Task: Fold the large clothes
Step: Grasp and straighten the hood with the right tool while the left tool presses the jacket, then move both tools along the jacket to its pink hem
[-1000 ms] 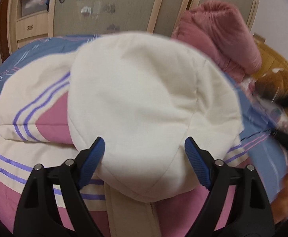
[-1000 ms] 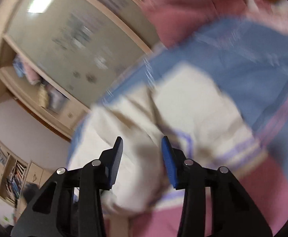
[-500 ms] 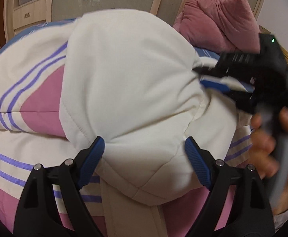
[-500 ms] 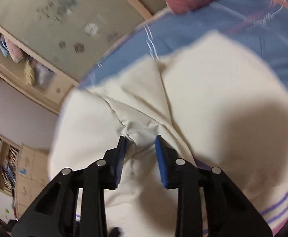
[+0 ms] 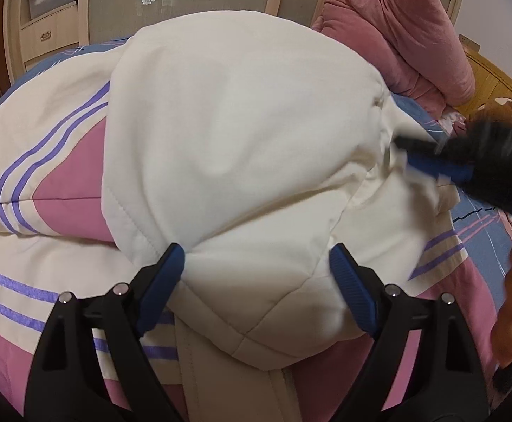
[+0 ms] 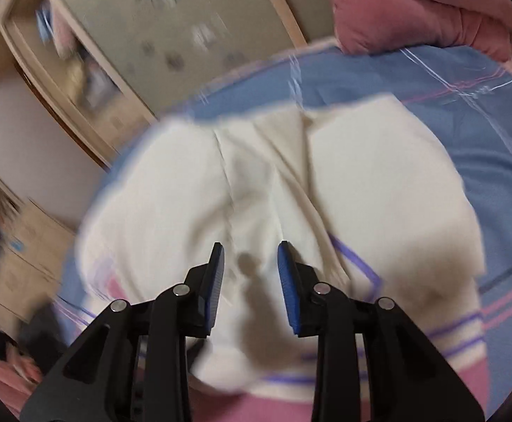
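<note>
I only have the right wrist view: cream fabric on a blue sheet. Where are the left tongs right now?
Observer: The left tongs stand wide open, astride the tip of the jacket's cream hood.
Operator: What is beside that hood?
Observer: A folded part of the jacket, its pink panel edged with purple stripes, shows from under the hood's left side.
Operator: Anything past the pink blanket?
Observer: A wooden headboard, just to its right.
</note>
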A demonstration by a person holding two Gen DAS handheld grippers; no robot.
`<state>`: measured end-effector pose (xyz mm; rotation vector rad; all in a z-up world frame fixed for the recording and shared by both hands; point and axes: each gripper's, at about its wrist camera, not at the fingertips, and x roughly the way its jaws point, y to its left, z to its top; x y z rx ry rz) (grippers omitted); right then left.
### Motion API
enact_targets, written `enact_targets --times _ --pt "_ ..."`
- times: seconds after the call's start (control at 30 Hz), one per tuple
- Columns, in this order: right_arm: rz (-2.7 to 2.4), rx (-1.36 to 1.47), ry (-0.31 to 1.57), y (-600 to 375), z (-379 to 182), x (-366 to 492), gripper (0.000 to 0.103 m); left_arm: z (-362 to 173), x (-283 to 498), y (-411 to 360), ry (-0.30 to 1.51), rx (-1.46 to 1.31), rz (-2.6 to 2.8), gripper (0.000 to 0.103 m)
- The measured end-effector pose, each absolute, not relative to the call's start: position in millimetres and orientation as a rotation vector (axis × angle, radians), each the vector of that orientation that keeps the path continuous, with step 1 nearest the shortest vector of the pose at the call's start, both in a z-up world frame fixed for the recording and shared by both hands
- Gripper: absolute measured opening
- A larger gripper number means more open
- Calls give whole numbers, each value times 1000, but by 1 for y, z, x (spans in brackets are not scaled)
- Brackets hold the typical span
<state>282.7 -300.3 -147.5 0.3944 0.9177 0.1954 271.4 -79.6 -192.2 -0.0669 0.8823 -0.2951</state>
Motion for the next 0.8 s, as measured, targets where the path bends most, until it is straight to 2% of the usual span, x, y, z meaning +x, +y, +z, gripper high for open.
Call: enact_targets --times 0.1,0.17,0.2,0.23,0.3,0.33,0.47,0.6,0.7,0.8 --pt "160 364 1024 -297 -188 290 31 -195 270 -83 902 -62 -295 87" --pt "165 364 1005 -300 -196 283 32 -189 264 -83 891 -54 -294 87" --pt "177 360 979 -300 -187 277 37 -183 260 -81 877 -58 -297 87" --pt "190 366 954 -300 -180 269 44 -173 251 -77 851 -67 -305 87" --pt "245 393 883 -303 -158 238 81 -157 231 -65 809 -77 -307 89" --pt "243 380 860 -304 -152 225 86 -151 221 -58 790 -81 -302 91" --pt "225 267 826 -300 -138 161 88 -143 173 -14 771 -136 -224 93" --pt "238 276 901 -300 -165 133 88 -169 152 20 861 -257 -180 93" --pt "165 281 1050 -293 -205 130 86 -191 140 27 927 -297 -171 93" --pt "274 387 1008 -291 -193 103 86 -180 120 27 888 -323 -231 93"
